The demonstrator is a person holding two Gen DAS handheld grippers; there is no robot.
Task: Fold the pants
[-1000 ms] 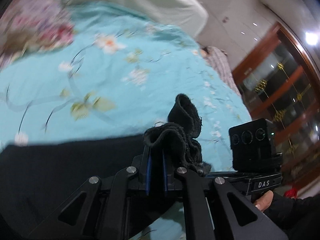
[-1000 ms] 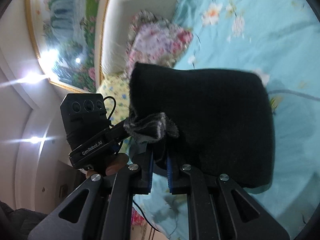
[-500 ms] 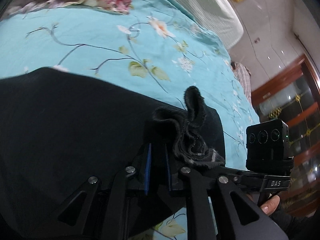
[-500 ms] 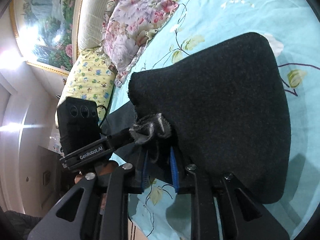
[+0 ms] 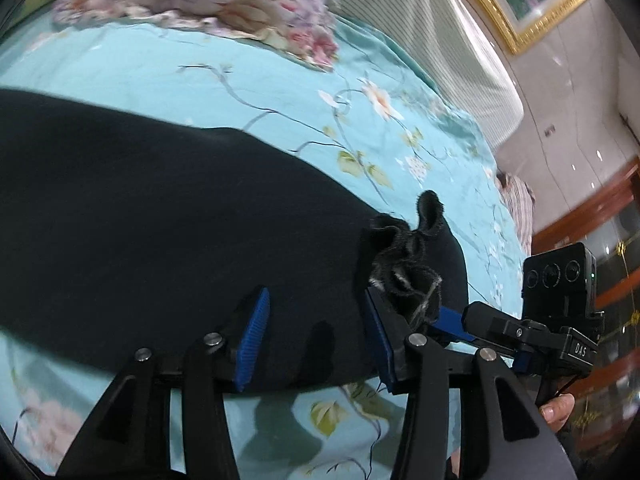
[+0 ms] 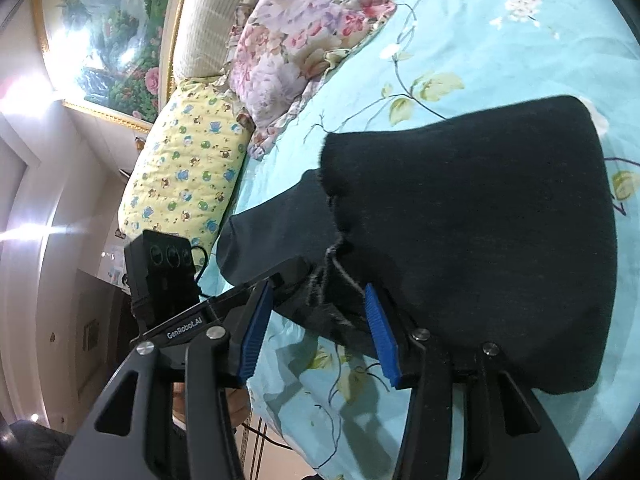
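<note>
One pair of black pants (image 5: pixel 168 216) lies on the bed (image 5: pixel 280 92), already doubled over itself, with a thick upper layer (image 6: pixel 472 216) resting on a thinner lower layer (image 6: pixel 276 232) that sticks out toward the pillows; its long axis runs crosswise in front of both claws, from the left claw's side over to the right claw's; the left claw (image 5: pixel 316 336) hangs released just above the near edge of the cloth, jaws spread wide and nothing between them, though a bunched, frayed corner (image 5: pixel 404 264) sits against the outer side of its right finger; the right claw (image 6: pixel 316 328) is likewise spread open, with a rumpled edge and a loose drawstring (image 6: pixel 344 268) lying in the gap but not pinched; both claws sit at the same near edge, close together, so neither is clearly nearer to the bulk of the garment, which stretches away from them; I judge this fold to be laid down and let go, and any further fold would call for a fresh grip on one short end, carried along the long axis; a floral pillow (image 6: pixel 304 36) and a yellow pillow (image 6: pixel 188 168) lie beyond the cloth, well apart from it; the flowered sheet around the pants shows nothing in the way.
</note>
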